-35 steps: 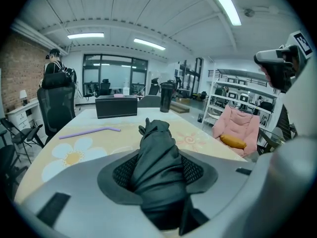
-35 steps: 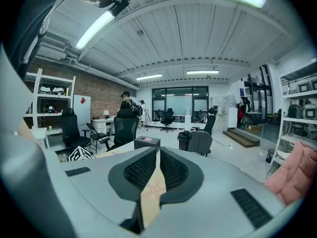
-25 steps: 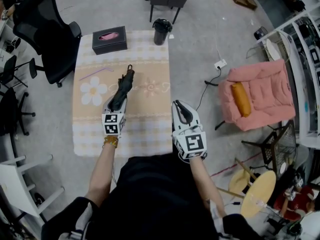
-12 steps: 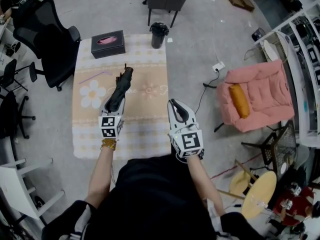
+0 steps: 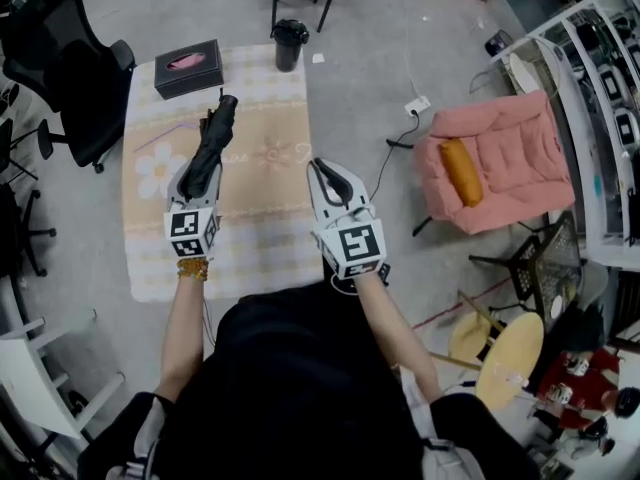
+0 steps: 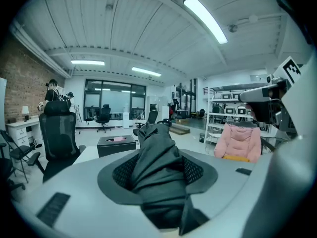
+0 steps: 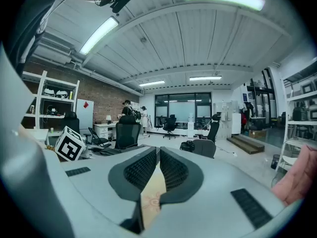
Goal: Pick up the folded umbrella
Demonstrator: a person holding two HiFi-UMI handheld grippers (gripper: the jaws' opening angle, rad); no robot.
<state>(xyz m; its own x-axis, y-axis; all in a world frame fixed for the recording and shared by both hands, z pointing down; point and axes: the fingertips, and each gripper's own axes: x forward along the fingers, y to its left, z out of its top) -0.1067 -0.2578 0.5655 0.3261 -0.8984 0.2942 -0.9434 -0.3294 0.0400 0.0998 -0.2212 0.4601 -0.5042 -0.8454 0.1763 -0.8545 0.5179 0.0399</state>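
The folded umbrella (image 5: 210, 146) is off the tabletop (image 5: 270, 218), gripped near its close end by the left claw (image 5: 197, 180). In the left gripper view the jaws stand fairly wide, pressed on the bunched black fabric. Its long axis runs straight out ahead of that claw, away from the person, with the far tip leaning a little right and hanging short of the dark tissue box (image 5: 188, 68). The right claw (image 5: 325, 171) is well off to the side, jaws all but together on nothing, so the left hand alone carries the load. Against a second ago, the left claw and umbrella have risen above the patterned cloth; the right has hardly shifted.
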